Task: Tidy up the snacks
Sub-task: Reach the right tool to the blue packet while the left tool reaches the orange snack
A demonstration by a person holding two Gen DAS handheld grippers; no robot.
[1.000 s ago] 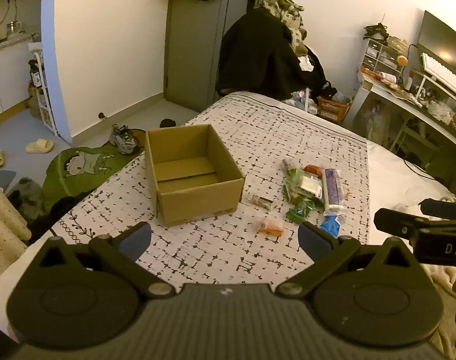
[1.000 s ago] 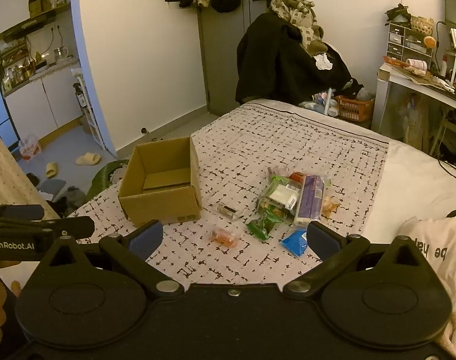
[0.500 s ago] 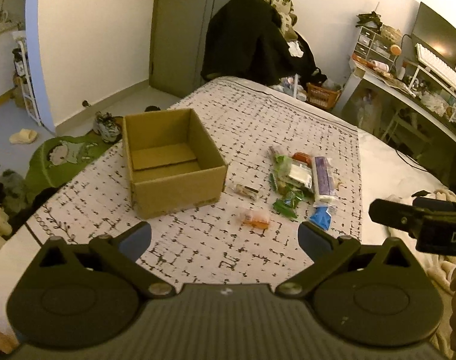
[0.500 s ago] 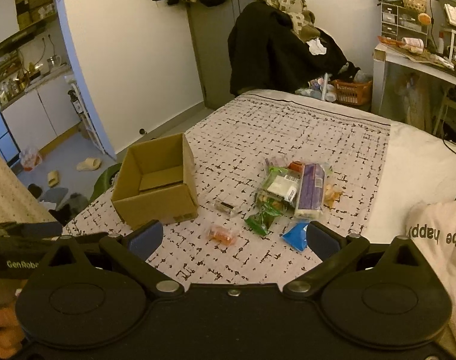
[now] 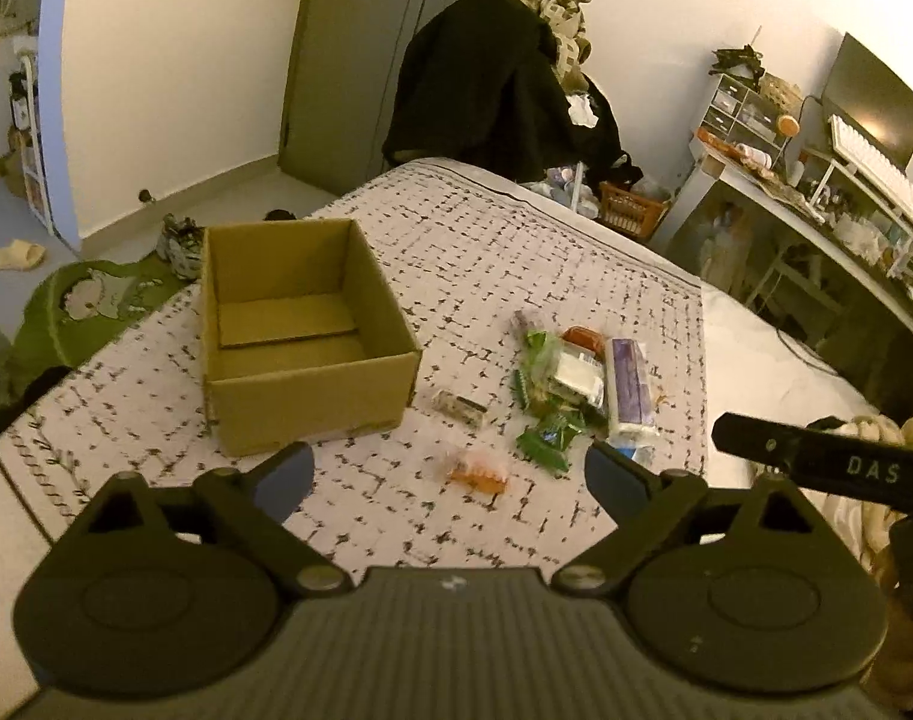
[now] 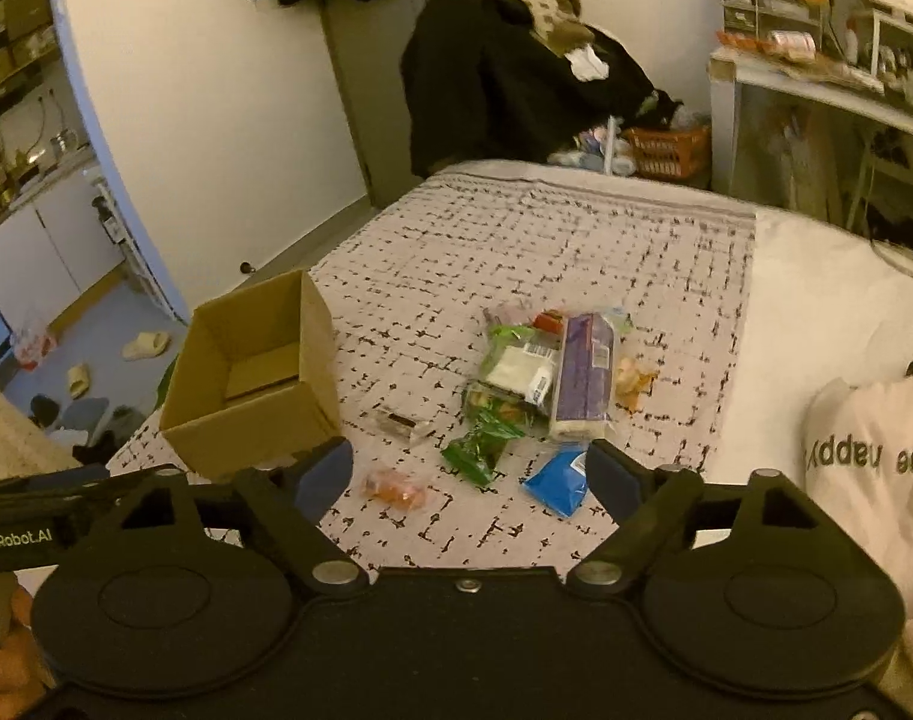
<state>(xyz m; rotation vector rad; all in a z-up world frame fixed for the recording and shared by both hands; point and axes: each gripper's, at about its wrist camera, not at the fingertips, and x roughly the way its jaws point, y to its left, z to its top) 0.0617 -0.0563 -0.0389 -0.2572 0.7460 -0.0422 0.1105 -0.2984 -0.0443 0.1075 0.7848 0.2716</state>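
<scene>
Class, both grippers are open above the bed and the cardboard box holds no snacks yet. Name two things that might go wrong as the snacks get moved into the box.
1. The snacks lie in an overlapping pile: the purple pack rests against the clear bag with the white label, so closing on one may drag a neighbour.
2. The cardboard box sits unsecured on the soft bedspread near its edge; a nudge might shift or tip it.

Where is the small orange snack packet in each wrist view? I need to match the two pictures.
Left wrist: the orange packet lies low centre on the patterned bedspread, between the open left gripper fingertips.
Right wrist: the orange packet lies low, left of centre, just right of the open right gripper left fingertip.
Shared landmark: the cardboard box, left of the packet in both.
</scene>
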